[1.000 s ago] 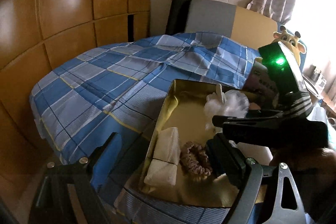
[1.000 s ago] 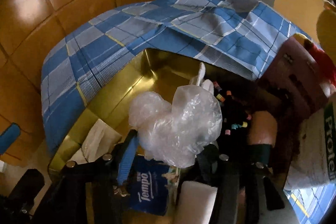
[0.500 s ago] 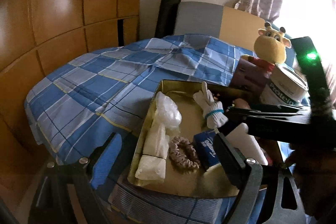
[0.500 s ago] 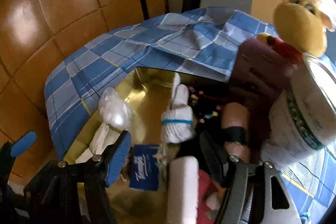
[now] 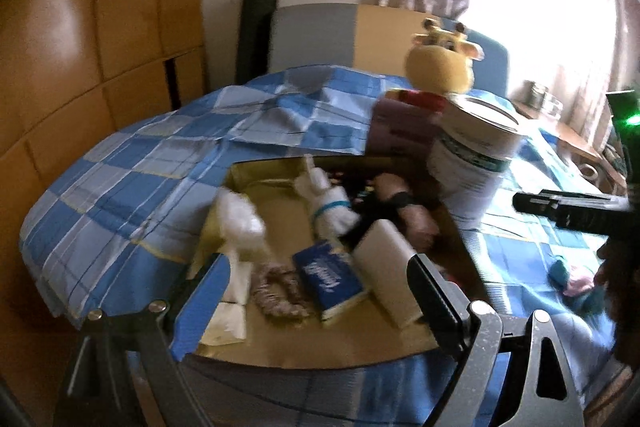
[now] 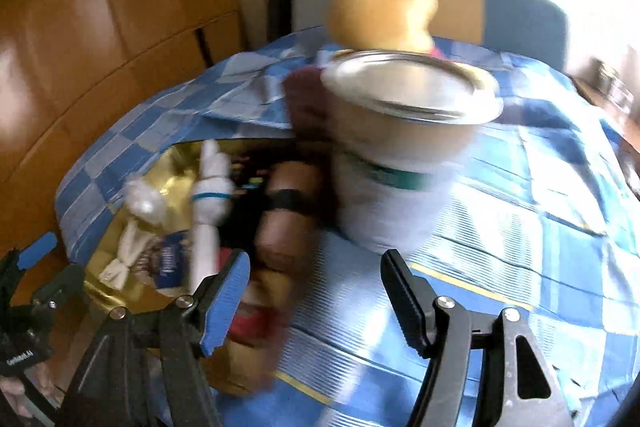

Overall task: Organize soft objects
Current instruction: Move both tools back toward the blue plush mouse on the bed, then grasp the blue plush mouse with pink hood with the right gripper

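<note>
Several soft things lie in the golden tray (image 5: 280, 351) on the bed (image 5: 132, 179), and the tray serves as the landmark. Inside it, near its left wall, sits a crumpled plastic bag (image 5: 240, 219) with folded white tissues (image 5: 234, 291) in front of it; toward the middle lie a beige scrunchie (image 5: 278, 291), a blue tissue pack (image 5: 328, 279) and a white block (image 5: 386, 267). Near the back of the tray a white glove roll (image 5: 326, 203) with a blue band stands up. All these look very light and will yield under pressure, so a gentle pinch in the middle of the body seems enough; the plastic bag is probably slippery and is better taken by a bunched fold, the scrunchie through its ring. To the right of the tray stands a big tin can (image 6: 404, 155), stiff and likely heavy, and behind it a yellow plush toy (image 5: 442, 63), soft but bulky, best gripped at a narrow part. More to the right on the bed lies a small blue-pink cloth thing (image 5: 572, 279), too blurred to name. The left gripper (image 5: 316, 295) hangs over the near edge of the tray with its fingers wide and nothing between them. The right gripper (image 6: 316, 299) is beside the tray's right edge, in front of the can, fingers also apart and empty.
</note>
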{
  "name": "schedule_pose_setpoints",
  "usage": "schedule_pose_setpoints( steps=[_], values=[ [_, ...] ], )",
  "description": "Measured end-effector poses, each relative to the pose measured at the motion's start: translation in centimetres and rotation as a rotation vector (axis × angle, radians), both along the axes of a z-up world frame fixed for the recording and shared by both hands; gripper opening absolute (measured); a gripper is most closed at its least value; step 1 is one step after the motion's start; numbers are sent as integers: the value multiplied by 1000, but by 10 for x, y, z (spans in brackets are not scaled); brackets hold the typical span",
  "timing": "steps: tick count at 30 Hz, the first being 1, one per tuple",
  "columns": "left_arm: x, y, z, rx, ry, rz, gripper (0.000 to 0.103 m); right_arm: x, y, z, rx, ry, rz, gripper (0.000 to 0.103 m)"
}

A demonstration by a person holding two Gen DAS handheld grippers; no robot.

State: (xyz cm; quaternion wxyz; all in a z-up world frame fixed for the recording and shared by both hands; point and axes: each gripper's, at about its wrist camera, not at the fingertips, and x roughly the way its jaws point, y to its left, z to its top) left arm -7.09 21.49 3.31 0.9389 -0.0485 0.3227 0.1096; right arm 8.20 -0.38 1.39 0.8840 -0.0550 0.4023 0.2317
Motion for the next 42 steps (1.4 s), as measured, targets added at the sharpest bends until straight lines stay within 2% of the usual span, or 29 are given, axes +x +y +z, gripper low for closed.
schedule_pose_setpoints(
  steps=[8,14,18,20,21,22,26,29,34,38,42],
  values=[
    [16,-45,5,28,2,-142,91,5,-110,7,35,3,-234,69],
    [33,-83,11,48,1,-255,91,13,-199,5,53,16,-457,69],
    [43,-113,11,70,8,-335,91,17,-251,-15,99,60,-611,69],
    [50,-128,9,71,19,-377,91,16,-272,-32,156,111,-684,69],
    [54,-135,8,70,28,-395,91,19,-284,-40,209,172,-727,69],
    [58,-144,5,65,40,-417,91,18,-289,-42,248,182,-744,69],
    [72,-174,-4,33,78,-493,91,18,-300,-48,297,212,-764,69],
    [82,-196,-14,-8,118,-553,91,23,-301,-58,363,284,-732,69],
    [97,-228,-33,-76,190,-639,90,25,-295,-66,388,349,-683,70],
    [106,-246,-49,-124,249,-691,90,29,-283,-73,380,403,-617,70],
    [110,-250,-65,-139,299,-687,86,31,-266,-74,329,427,-531,71]
  ],
)
